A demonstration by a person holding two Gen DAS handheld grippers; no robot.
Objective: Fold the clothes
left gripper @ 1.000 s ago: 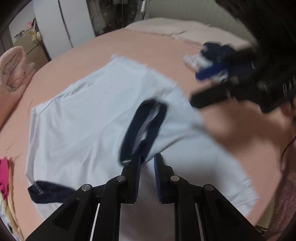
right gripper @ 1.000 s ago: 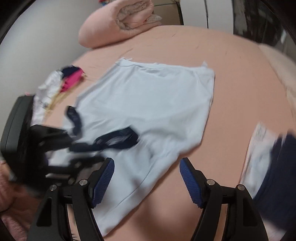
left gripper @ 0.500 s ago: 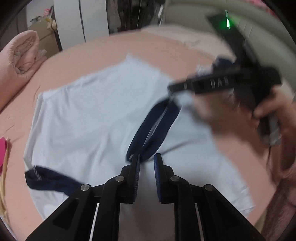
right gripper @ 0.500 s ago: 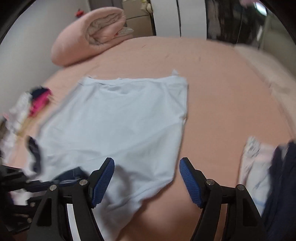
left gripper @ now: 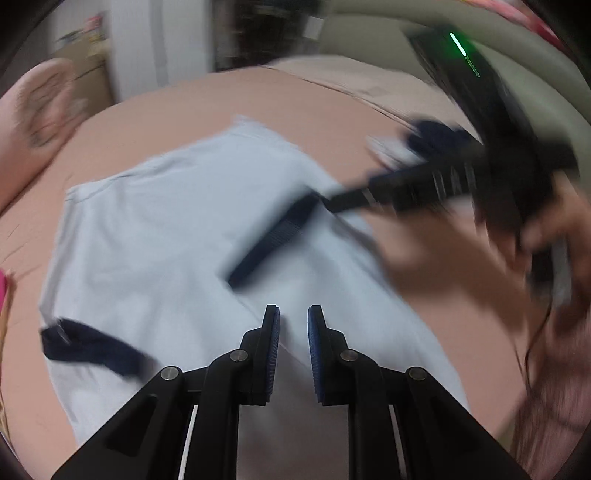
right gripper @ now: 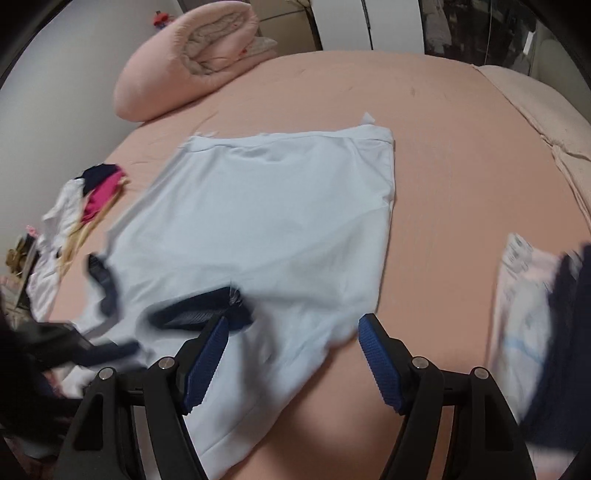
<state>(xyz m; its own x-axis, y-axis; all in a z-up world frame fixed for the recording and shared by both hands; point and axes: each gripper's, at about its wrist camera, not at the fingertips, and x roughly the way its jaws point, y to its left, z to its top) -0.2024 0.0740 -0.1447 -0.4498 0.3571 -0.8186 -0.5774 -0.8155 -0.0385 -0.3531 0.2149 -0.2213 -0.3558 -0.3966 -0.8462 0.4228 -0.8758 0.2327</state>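
A pale blue shirt (right gripper: 258, 221) lies spread on the pink bed (right gripper: 461, 147). The right gripper (right gripper: 291, 332), spread wide, has dropped to its navy collar (right gripper: 199, 314). The left gripper (left gripper: 292, 321), nearly pressed together and holding nothing, hovers nearby; a fold looks imminent.

Rolled pink blanket (right gripper: 188, 59) at the far corner of the pink bed (right gripper: 443, 122), white wardrobe doors (right gripper: 365, 22) behind.

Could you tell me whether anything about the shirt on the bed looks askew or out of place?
Yes. The light blue shirt lies mostly flat, but its navy collar sits twisted across the front rather than at the top edge, and a navy-cuffed sleeve sticks out crumpled at one side.
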